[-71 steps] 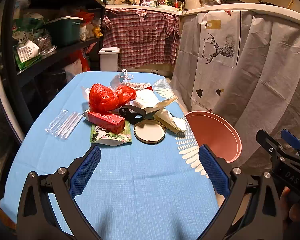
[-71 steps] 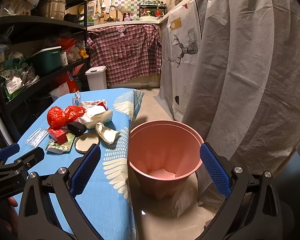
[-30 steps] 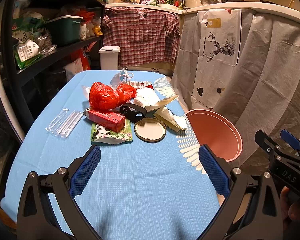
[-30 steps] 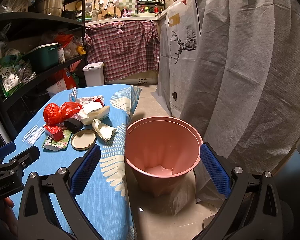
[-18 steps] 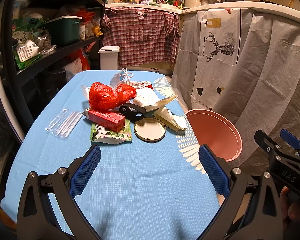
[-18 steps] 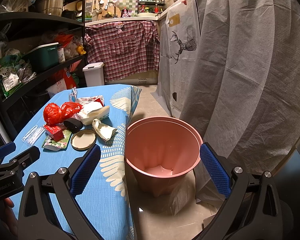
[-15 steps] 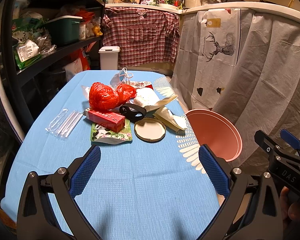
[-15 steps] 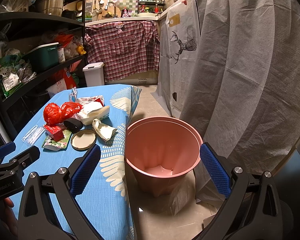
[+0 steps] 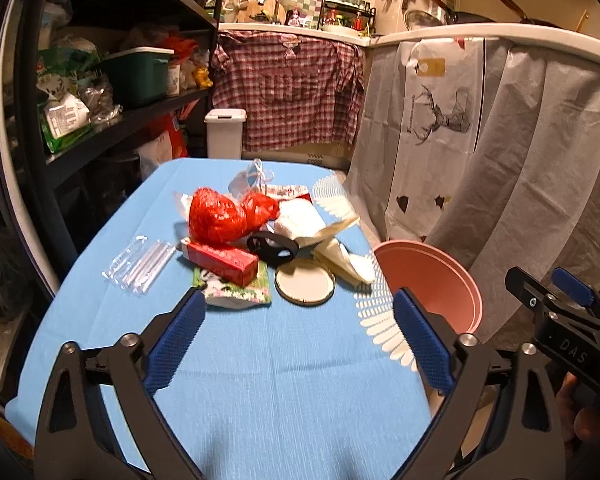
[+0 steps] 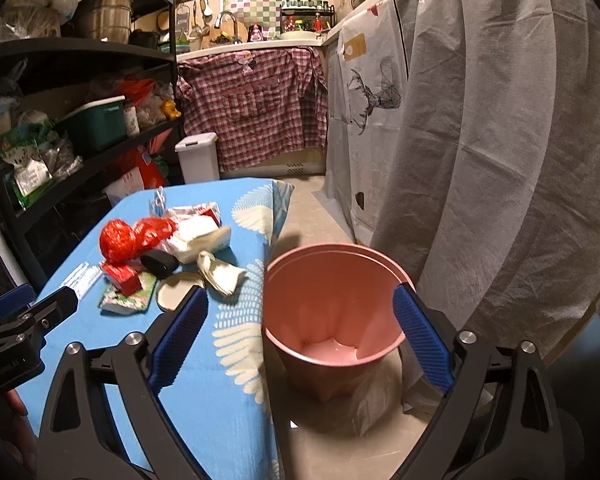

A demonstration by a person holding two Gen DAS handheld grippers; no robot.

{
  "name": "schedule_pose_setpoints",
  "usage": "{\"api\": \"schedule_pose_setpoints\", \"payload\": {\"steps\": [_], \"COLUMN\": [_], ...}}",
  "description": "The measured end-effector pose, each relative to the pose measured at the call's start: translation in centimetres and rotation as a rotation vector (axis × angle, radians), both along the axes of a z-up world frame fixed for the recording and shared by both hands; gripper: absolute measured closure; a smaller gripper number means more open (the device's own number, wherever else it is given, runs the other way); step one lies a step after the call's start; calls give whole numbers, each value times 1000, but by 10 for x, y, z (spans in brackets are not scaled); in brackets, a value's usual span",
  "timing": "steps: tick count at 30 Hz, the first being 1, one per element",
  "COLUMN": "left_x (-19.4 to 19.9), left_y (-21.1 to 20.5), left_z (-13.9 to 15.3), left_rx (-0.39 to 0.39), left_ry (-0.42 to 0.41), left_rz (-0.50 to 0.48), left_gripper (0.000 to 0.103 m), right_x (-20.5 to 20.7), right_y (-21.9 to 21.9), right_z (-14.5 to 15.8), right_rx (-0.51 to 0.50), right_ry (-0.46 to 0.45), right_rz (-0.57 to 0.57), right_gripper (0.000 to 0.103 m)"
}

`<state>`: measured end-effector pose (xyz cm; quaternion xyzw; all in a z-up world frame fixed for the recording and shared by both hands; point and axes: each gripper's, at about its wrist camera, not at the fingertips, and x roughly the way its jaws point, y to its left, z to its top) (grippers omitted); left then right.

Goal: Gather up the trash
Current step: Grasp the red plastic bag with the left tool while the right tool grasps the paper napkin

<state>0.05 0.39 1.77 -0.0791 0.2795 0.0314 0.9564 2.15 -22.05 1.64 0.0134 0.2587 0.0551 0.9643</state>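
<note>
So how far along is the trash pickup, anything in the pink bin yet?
Nothing done: the pink bin looks empty. Nothing in hand: the left hand-held gripper and right hand-held gripper are closing on nothing. The whole trash pile remains on the blue table.

A white lidded bin (image 9: 225, 132) stands on the floor just before the red checked cloth (image 9: 286, 98). Left of that cloth, a green tub (image 9: 137, 73) sits on the dark shelving (image 9: 112, 128). Right of it hangs a grey deer-print curtain (image 9: 440, 120).
</note>
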Motion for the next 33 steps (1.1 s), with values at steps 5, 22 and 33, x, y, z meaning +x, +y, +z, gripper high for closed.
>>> {"api": "schedule_pose_setpoints", "payload": {"steps": [5, 22, 33], "left_x": [8, 101, 143], "left_y": [8, 75, 123], "left_z": [14, 59, 1], "left_rx": [15, 72, -13], "left_ry": [-9, -30, 86], "left_rz": [-13, -115, -1], "left_gripper": [38, 77, 77], "right_x": [6, 112, 199], "right_y": [7, 53, 86], "right_z": [14, 43, -33], "right_rx": [35, 179, 281], "right_ry": [-2, 92, 326], "right_rz": [34, 254, 277], "right_gripper": [24, 83, 61]}}
